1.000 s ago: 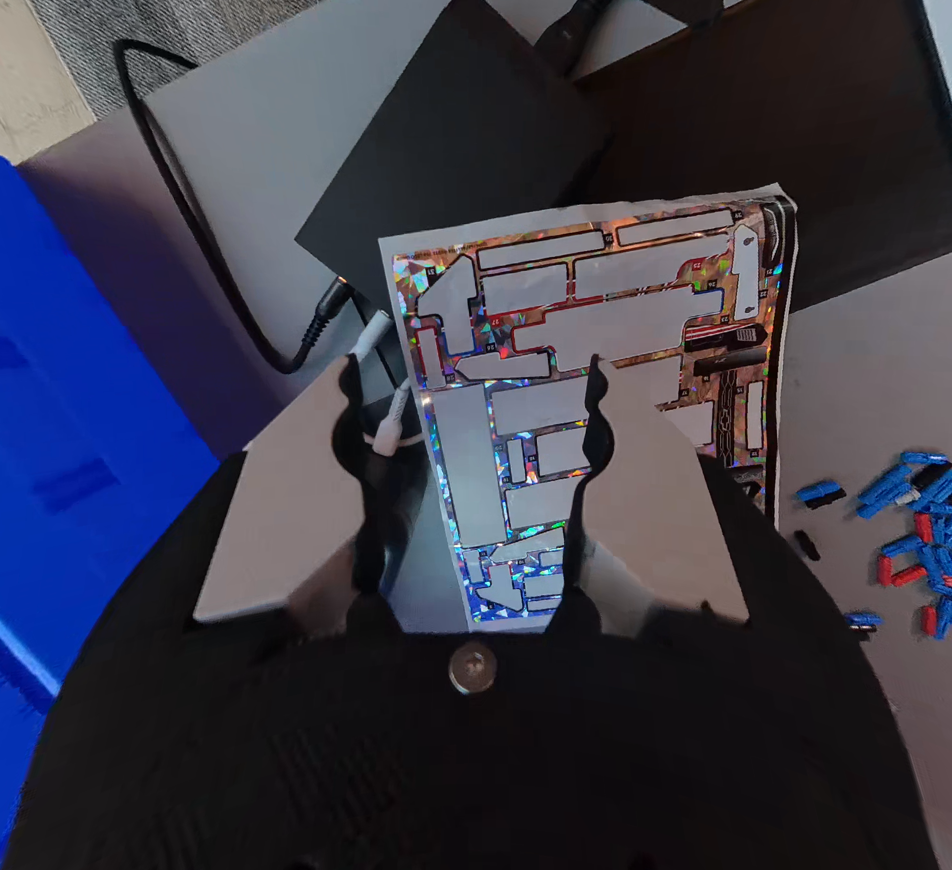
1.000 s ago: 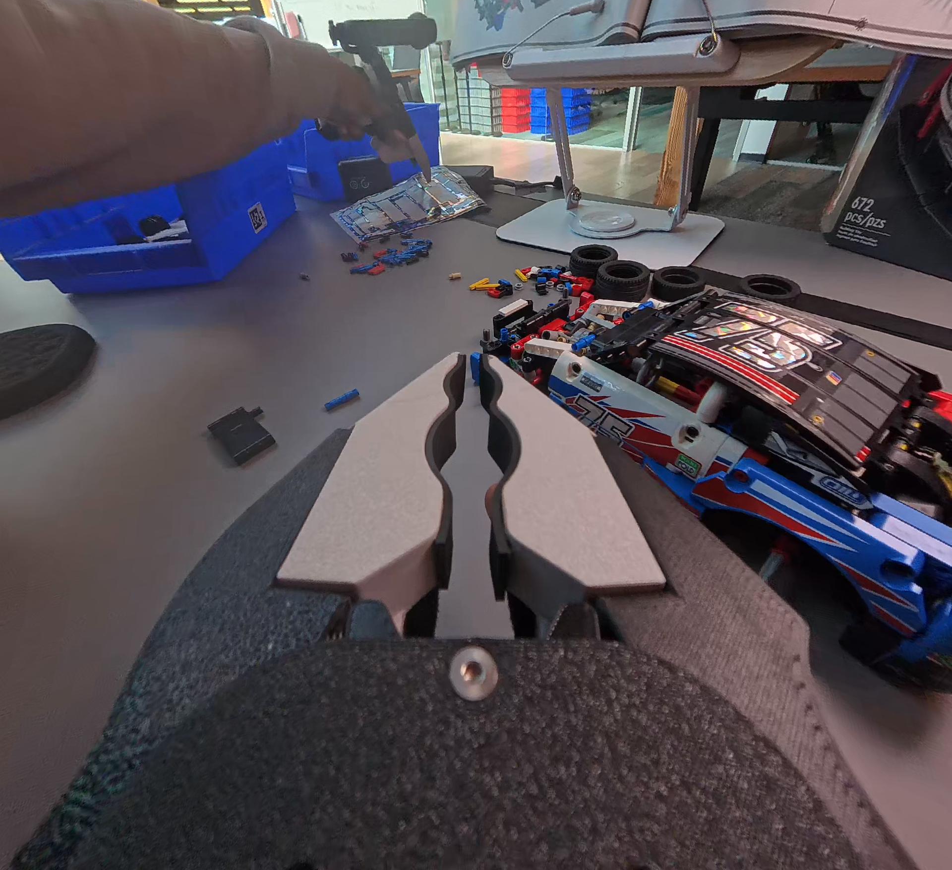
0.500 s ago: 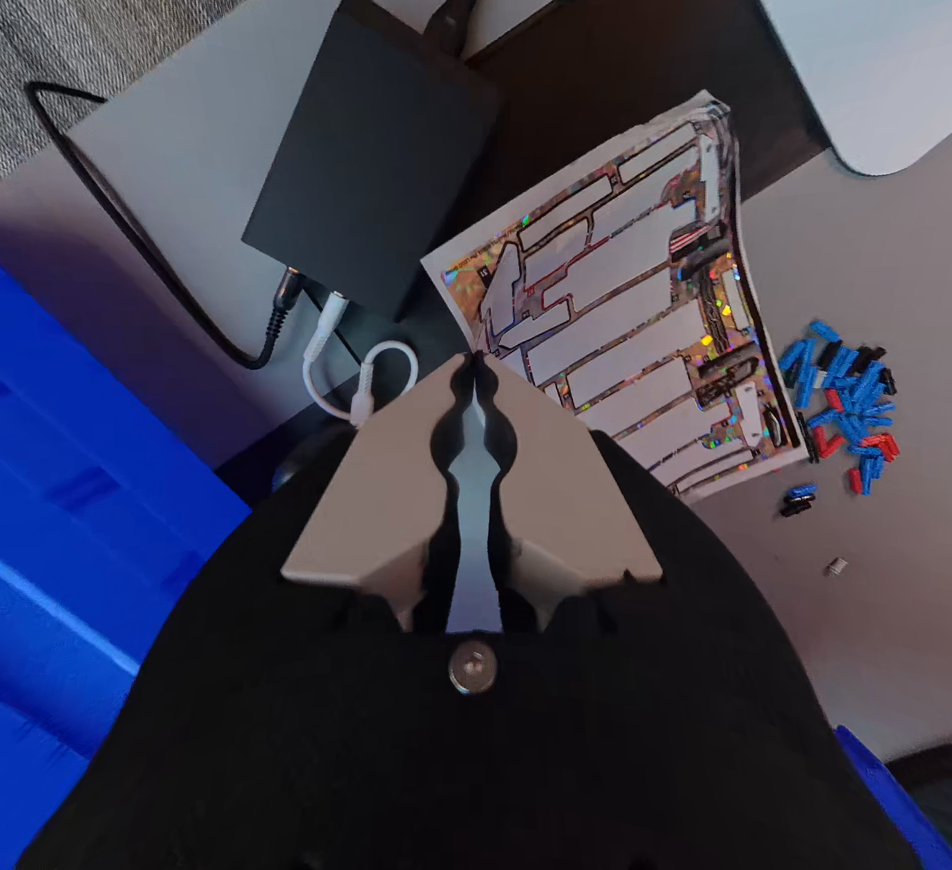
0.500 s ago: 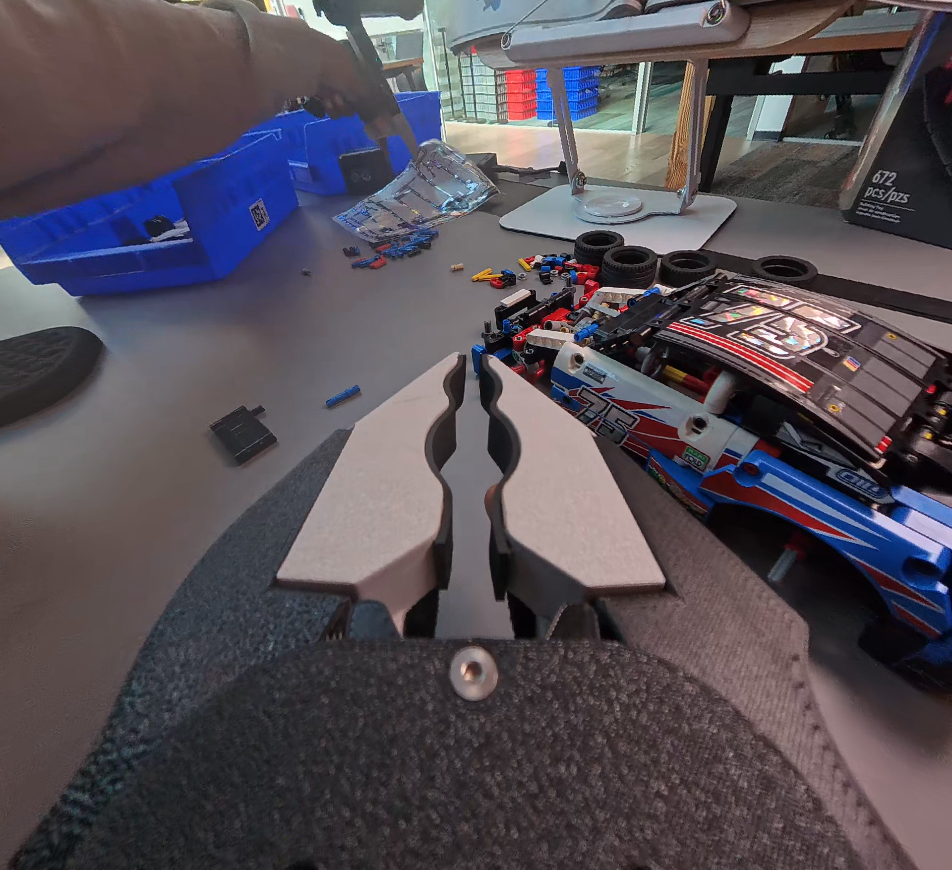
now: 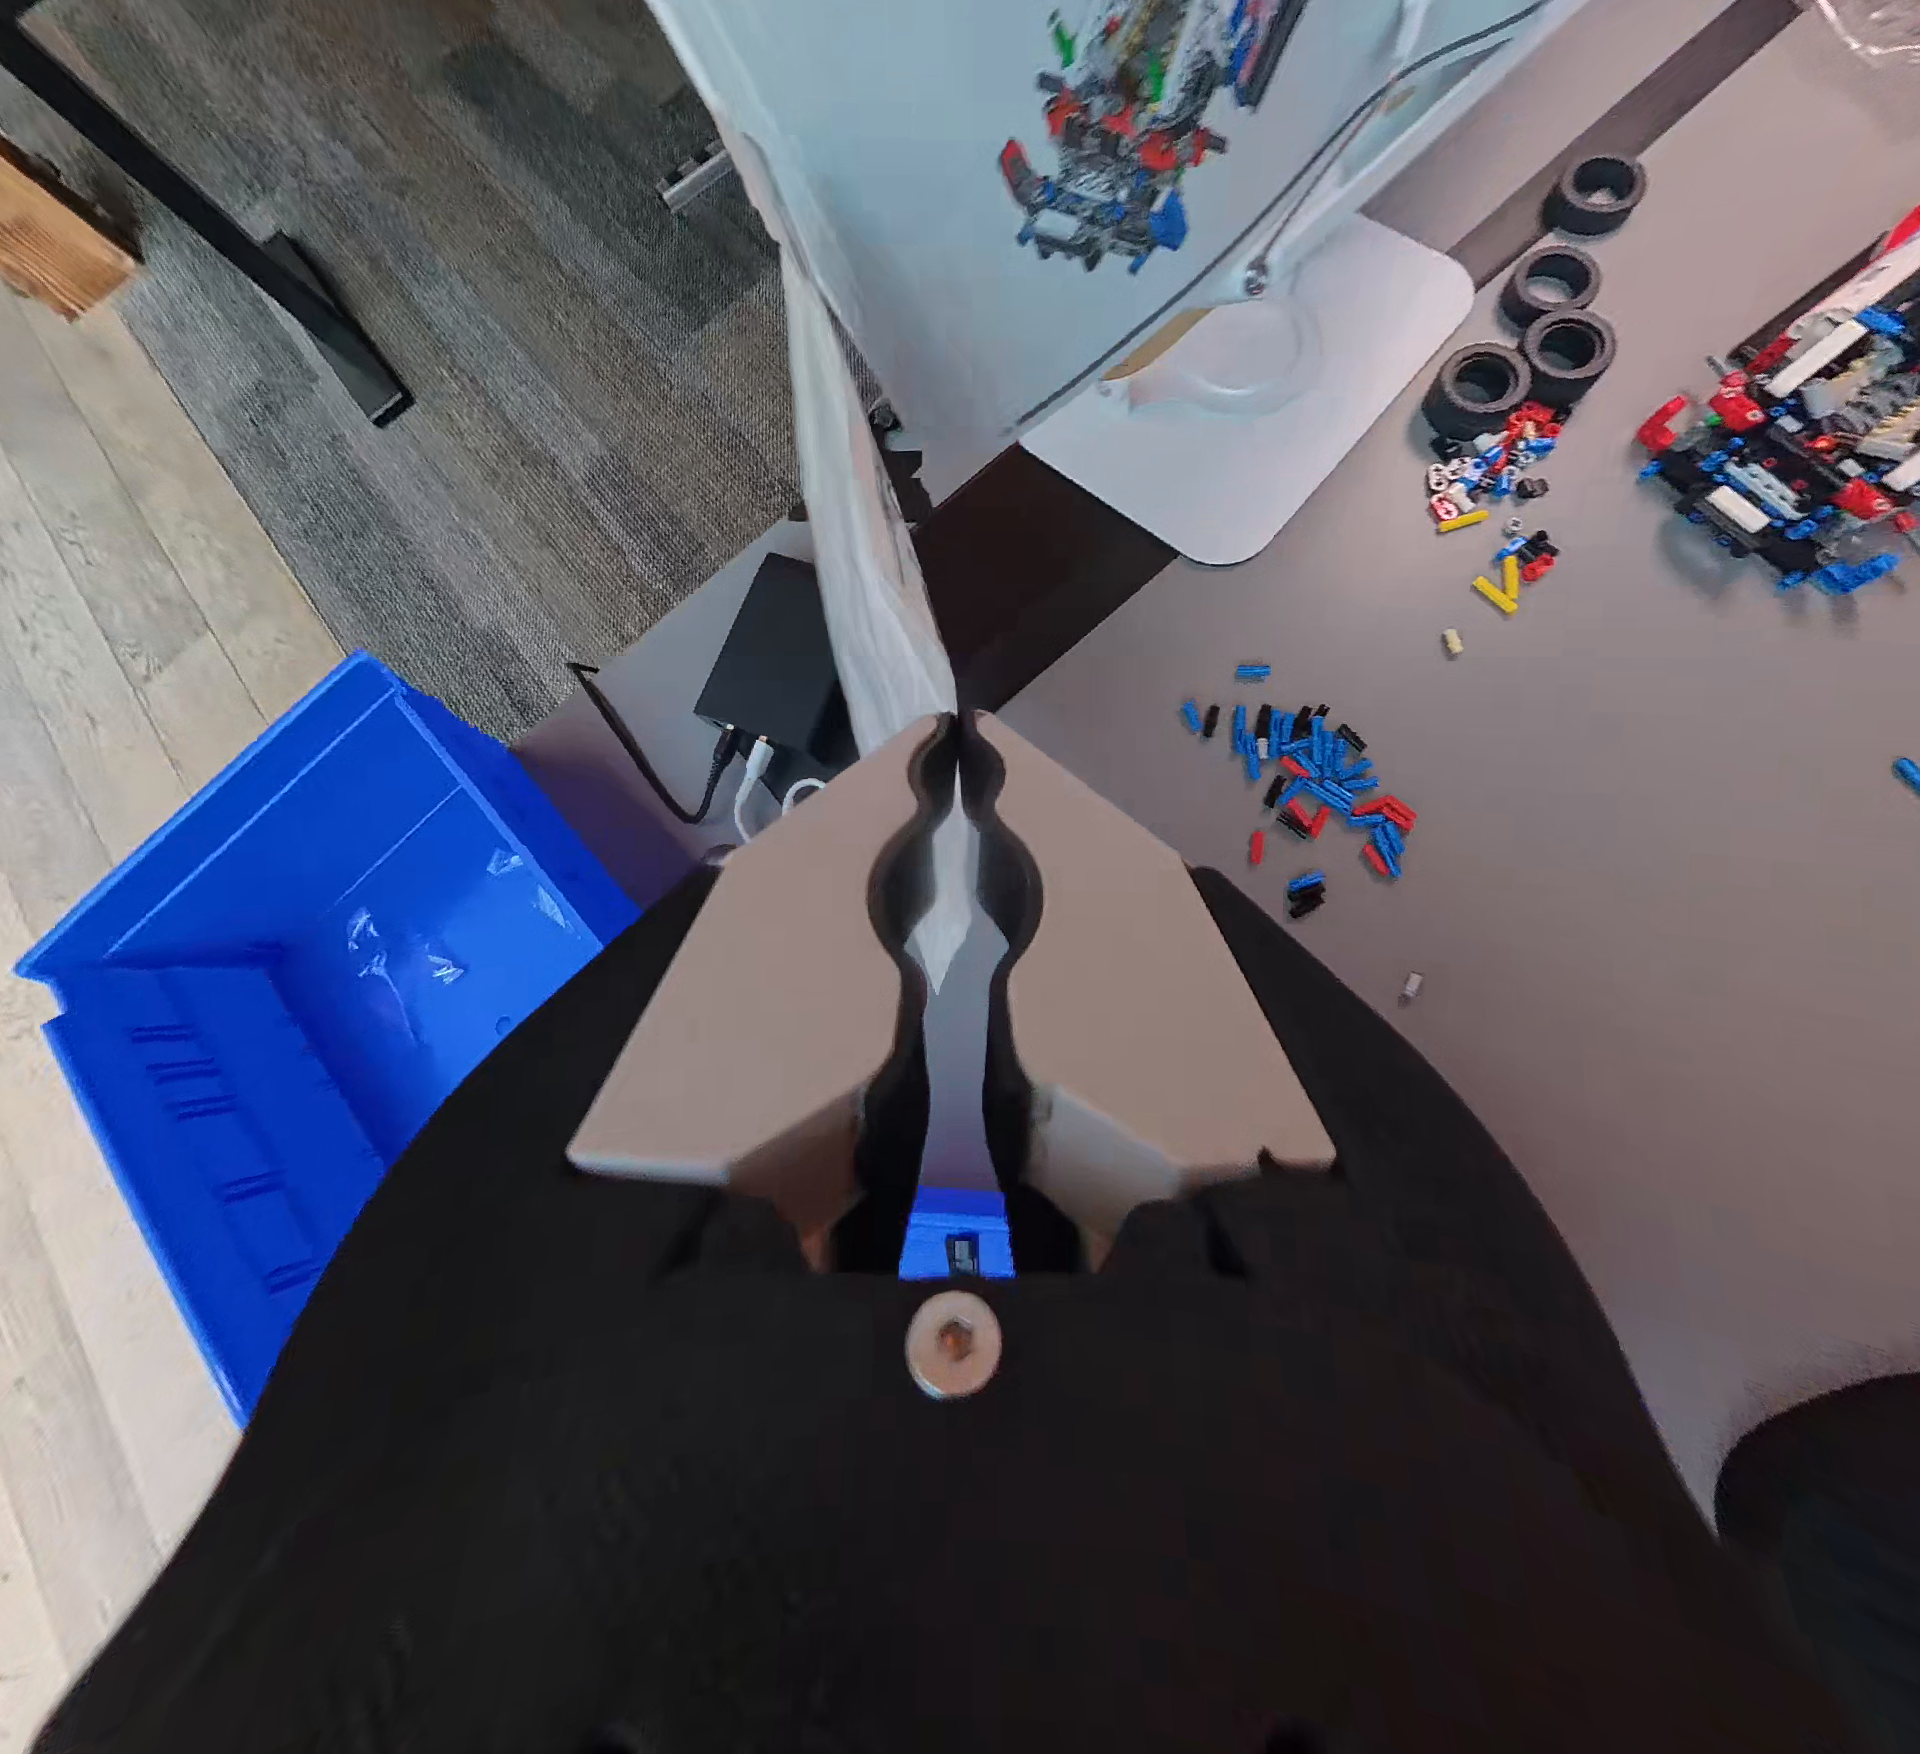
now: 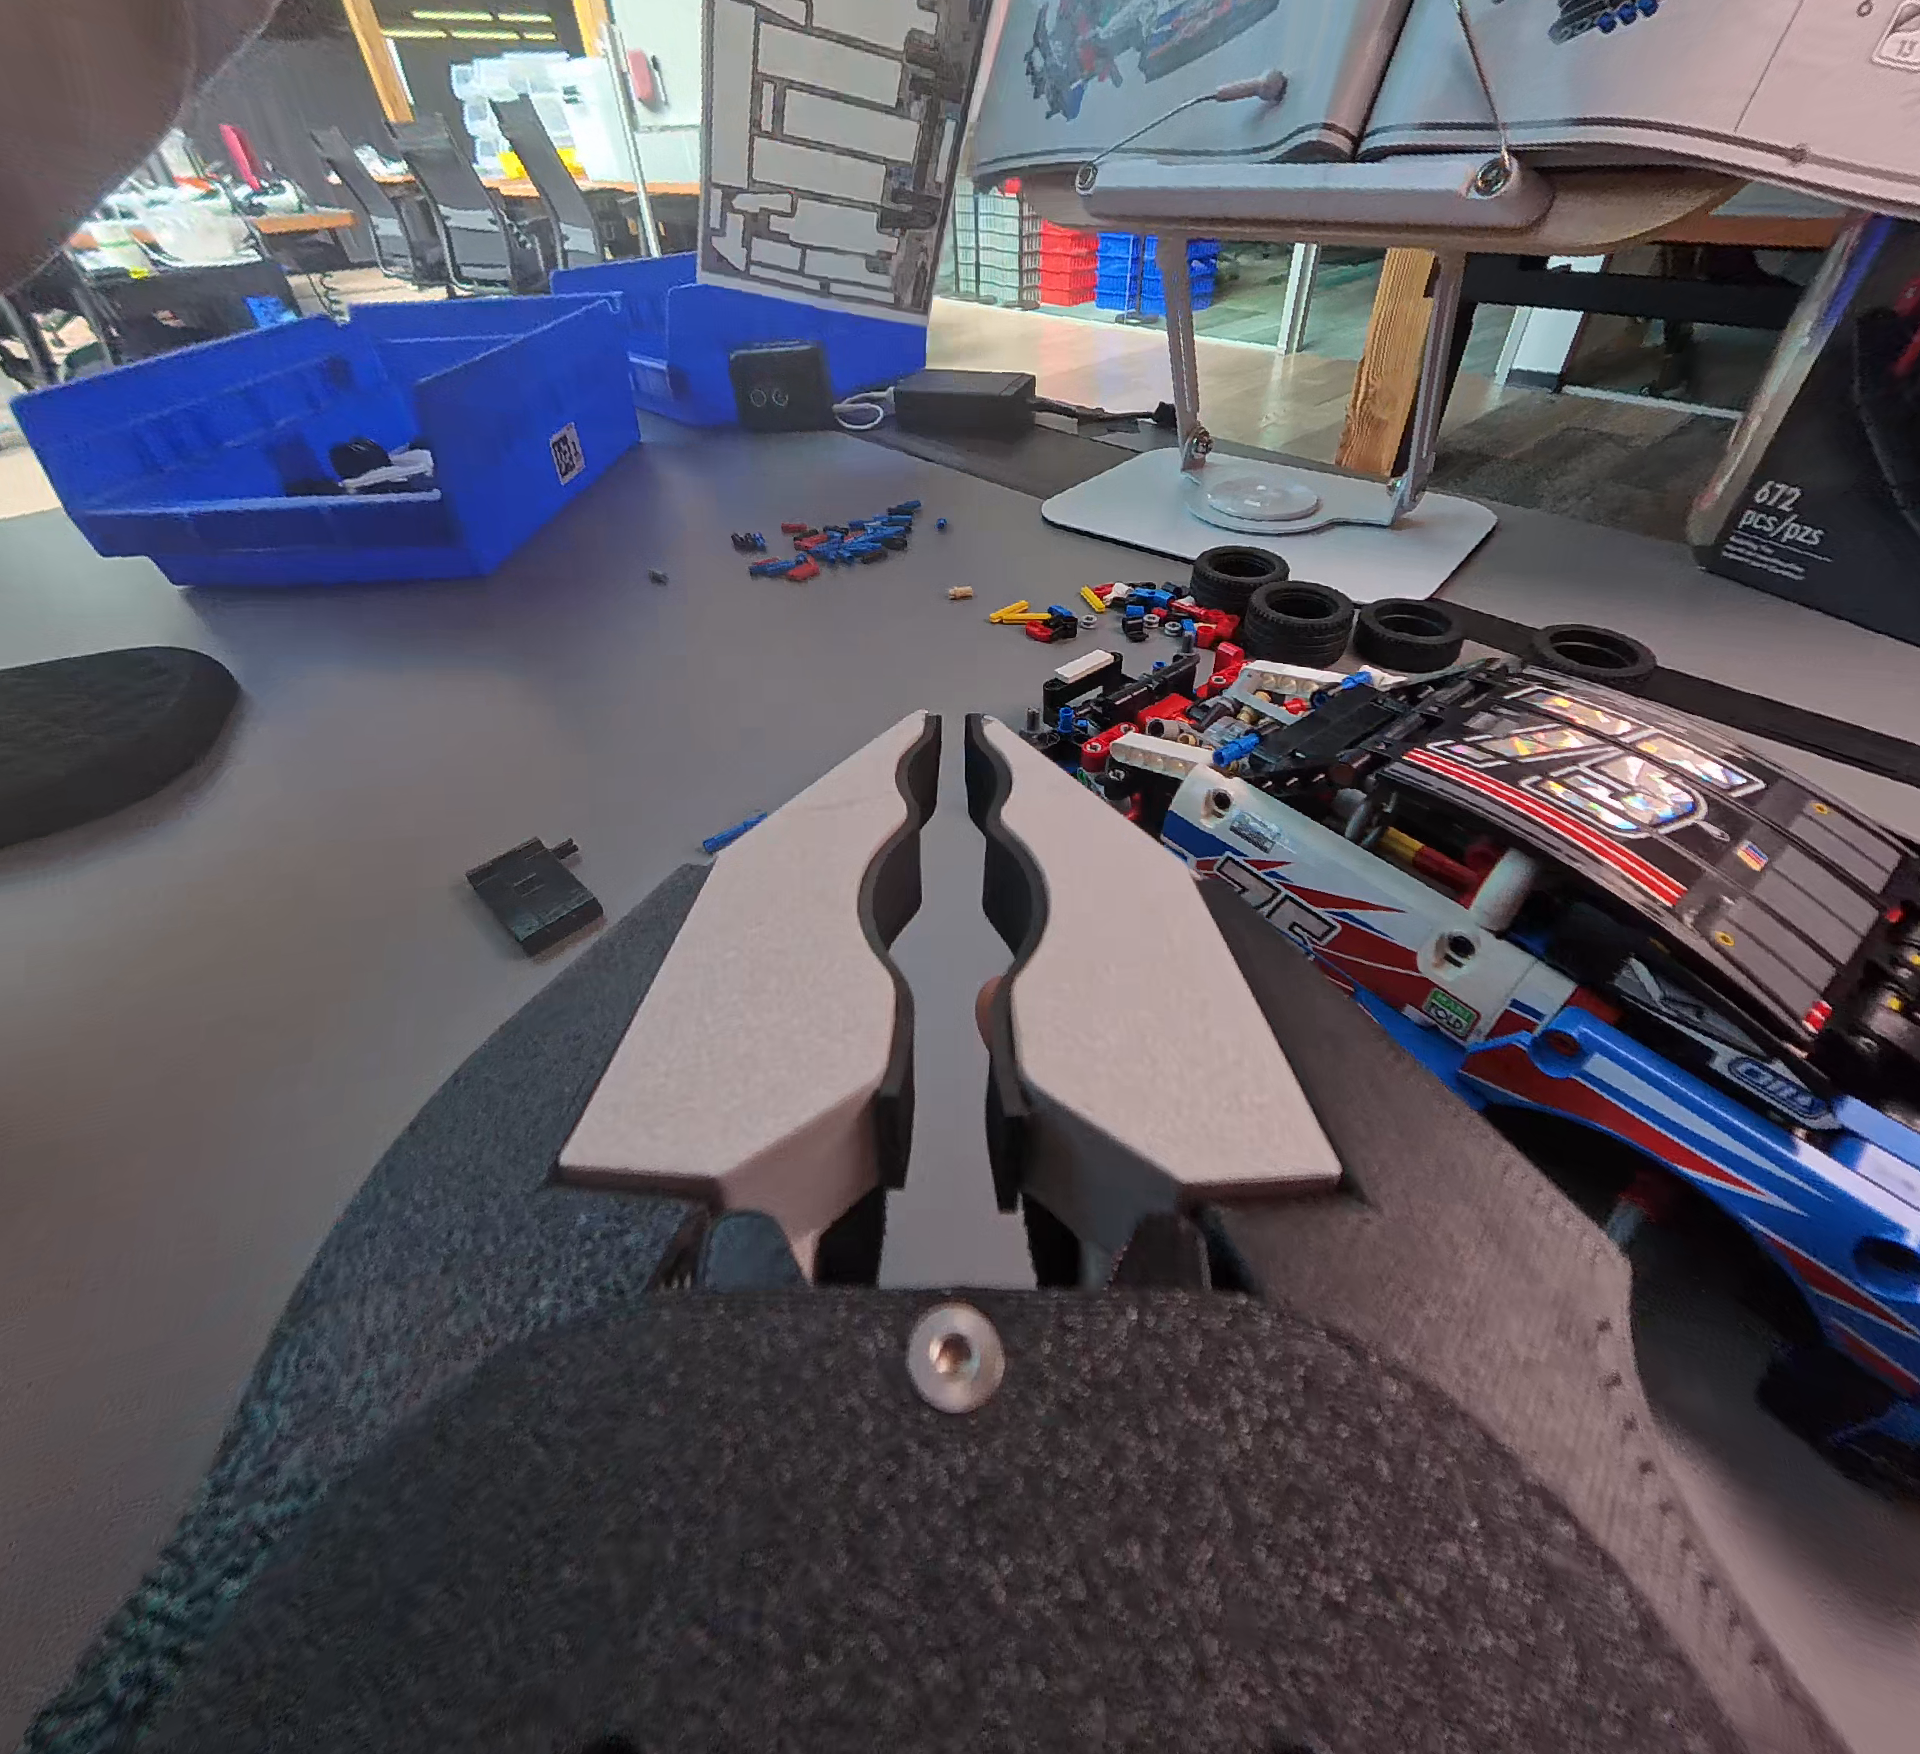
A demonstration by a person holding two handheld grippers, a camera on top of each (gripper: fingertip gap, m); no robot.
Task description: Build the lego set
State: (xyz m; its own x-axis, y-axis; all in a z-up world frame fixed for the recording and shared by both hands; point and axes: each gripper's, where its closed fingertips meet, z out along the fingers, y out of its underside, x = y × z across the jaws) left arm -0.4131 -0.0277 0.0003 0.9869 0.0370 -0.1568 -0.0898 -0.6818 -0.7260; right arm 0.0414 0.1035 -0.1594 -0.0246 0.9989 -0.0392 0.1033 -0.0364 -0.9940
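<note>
Beside my idle, nearly closed right gripper (image 6: 953, 736) sits the mostly built race car (image 6: 1538, 883), its four tyres (image 6: 1299, 618) unmounted; my left gripper (image 5: 954, 725) pinches the largely used sticker sheet (image 6: 831, 94) aloft.

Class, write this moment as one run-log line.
left gripper: shut on sticker sheet, lifted off table | right gripper: near-shut, holding nothing, beside car | tyres: loose

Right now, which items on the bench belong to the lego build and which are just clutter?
Job:
- sticker sheet, pinched in left gripper
- lego car
- four tyres
- loose pins
- instruction book on its stand

Lying about:
- blue bins
- black power adapter
- right gripper, nearly closed, empty
</note>
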